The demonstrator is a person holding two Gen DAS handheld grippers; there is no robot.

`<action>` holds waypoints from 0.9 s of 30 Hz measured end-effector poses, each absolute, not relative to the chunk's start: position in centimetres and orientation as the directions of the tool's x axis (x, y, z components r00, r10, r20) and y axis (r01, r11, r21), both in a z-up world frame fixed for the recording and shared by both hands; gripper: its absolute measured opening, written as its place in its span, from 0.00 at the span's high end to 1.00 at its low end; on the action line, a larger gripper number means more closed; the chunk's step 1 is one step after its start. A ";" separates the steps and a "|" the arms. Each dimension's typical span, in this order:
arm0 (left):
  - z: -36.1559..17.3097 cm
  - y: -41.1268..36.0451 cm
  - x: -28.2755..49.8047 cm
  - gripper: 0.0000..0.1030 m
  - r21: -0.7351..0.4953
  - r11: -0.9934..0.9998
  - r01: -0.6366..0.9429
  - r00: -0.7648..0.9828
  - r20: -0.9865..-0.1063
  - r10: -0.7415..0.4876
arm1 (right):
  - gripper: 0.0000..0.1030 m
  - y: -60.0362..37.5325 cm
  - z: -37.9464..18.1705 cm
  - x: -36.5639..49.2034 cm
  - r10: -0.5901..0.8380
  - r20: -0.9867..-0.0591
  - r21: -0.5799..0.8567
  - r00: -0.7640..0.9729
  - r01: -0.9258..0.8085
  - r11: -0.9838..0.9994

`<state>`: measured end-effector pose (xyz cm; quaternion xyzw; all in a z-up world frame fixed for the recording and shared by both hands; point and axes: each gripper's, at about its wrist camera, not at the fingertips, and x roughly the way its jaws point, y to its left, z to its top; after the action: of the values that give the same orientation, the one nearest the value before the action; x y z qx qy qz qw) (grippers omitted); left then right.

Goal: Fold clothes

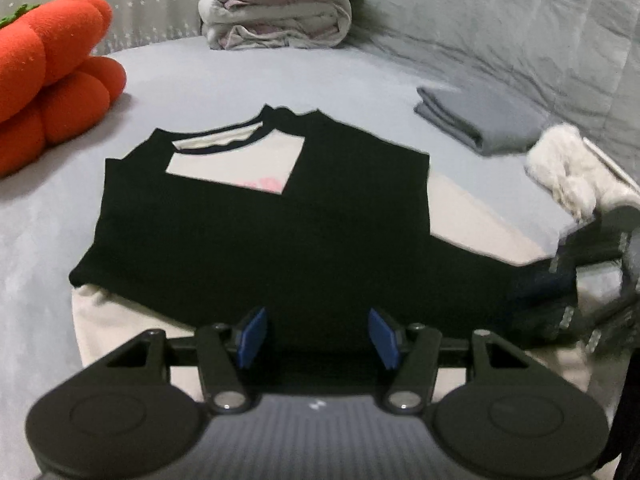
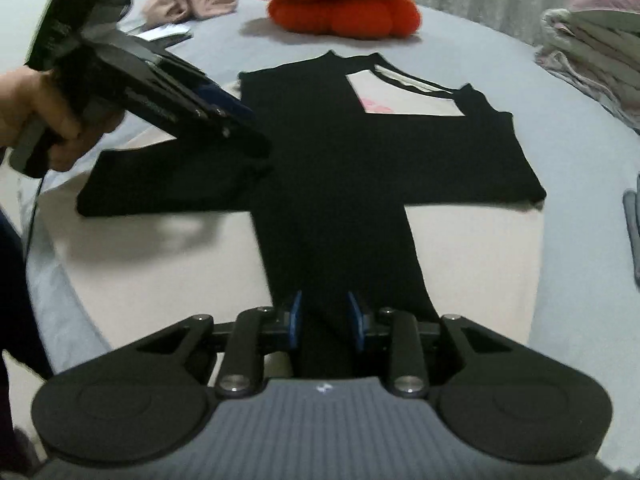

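A white T-shirt with black sleeves [image 1: 260,232] lies flat on the bed, neck away from me, with both sleeves folded across its chest [image 2: 360,160]. A pink print shows below the collar. My left gripper [image 1: 318,320] hovers open just over the black fabric near the hem side, nothing pinched. In the right wrist view it [image 2: 240,116] comes in from the upper left in a person's hand [image 2: 36,116], above the left sleeve end. My right gripper [image 2: 325,308] stands partly open, with the long black sleeve running between its blue pads, which do not press it. It shows blurred [image 1: 556,280] in the left wrist view.
An orange plush cushion [image 1: 52,80] sits at the bed's far side. A stack of folded bedding [image 1: 276,16], a folded grey cloth [image 1: 480,124] and a white fluffy item [image 1: 568,168] lie around the shirt. A beige garment [image 2: 188,4] lies at the back.
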<state>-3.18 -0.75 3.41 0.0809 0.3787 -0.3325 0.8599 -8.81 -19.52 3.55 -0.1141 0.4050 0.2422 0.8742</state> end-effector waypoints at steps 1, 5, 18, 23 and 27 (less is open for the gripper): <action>3.3 -0.9 -3.2 0.42 -0.110 0.764 0.636 0.490 -0.708 -0.509 | 0.71 -20.2 4.3 -8.3 0.344 -0.743 0.015 0.574 -0.500 0.866; 3.2 -1.0 -3.4 0.39 -0.101 0.759 0.643 0.487 -0.712 -0.506 | 0.64 -22.1 6.1 -4.4 0.350 -0.681 0.056 0.643 -0.432 0.900; 3.5 -0.1 -3.5 0.38 -0.132 0.750 0.648 0.476 -0.698 -0.535 | 0.99 -19.0 4.7 -1.2 0.360 -0.690 -0.041 0.628 -0.530 0.847; 3.1 -0.1 -3.7 0.34 -0.113 0.742 0.661 0.470 -0.708 -0.527 | 0.99 -19.1 4.4 -1.0 0.299 -0.677 -0.091 0.672 -0.480 0.872; 3.0 0.1 -4.0 0.32 -0.104 0.741 0.663 0.472 -0.710 -0.522 | 0.98 -17.9 2.3 -0.3 0.234 -0.703 -0.171 0.672 -0.479 0.861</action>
<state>-4.01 0.07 3.02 0.0929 0.3784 -0.3476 0.8529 -0.34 -17.87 2.33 -0.1733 0.3532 0.1988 0.8976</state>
